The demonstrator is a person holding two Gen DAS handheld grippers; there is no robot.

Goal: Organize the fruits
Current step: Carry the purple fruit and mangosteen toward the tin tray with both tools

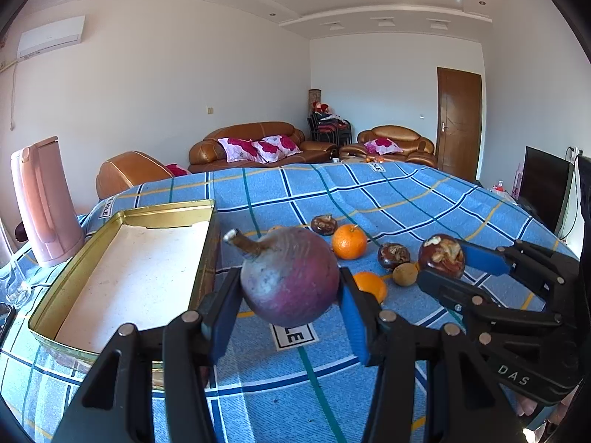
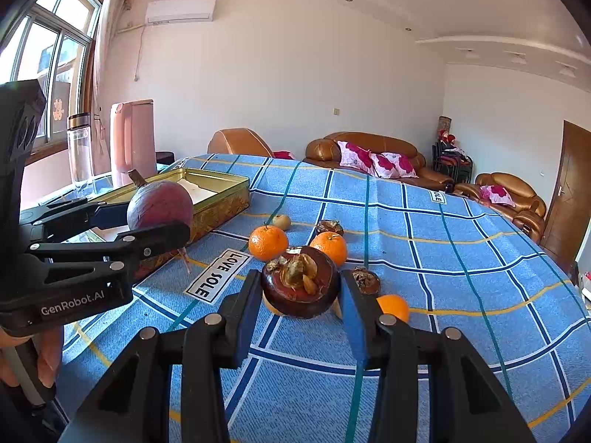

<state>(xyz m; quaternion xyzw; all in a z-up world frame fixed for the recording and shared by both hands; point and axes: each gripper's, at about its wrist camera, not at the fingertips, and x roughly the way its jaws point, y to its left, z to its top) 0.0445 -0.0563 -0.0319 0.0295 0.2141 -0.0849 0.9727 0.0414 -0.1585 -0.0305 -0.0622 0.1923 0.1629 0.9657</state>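
Note:
My left gripper (image 1: 290, 295) is shut on a large round purple fruit with a stub stem (image 1: 290, 277), held above the blue checked tablecloth (image 1: 258, 369), just right of an open gold tin (image 1: 122, 217). My right gripper (image 2: 301, 295) is shut on a dark mangosteen (image 2: 301, 288), lifted over the loose fruit. Each gripper shows in the other's view: the right gripper (image 1: 443, 262) at the right, the left gripper (image 2: 155, 217) with the purple fruit (image 2: 160, 205) beside the tin (image 2: 221, 184). On the cloth lie oranges (image 2: 267, 242) (image 2: 330, 247) (image 2: 394, 306), mangosteens (image 2: 330, 227) (image 2: 365, 280) and a small brown fruit (image 2: 282, 221).
A pink kettle (image 1: 44, 199) and a glass bottle (image 2: 79, 147) stand behind the tin at the table's left end. A hand (image 2: 44, 354) holds the left gripper's handle. Brown sofas (image 1: 258, 144) stand beyond the table's far edge.

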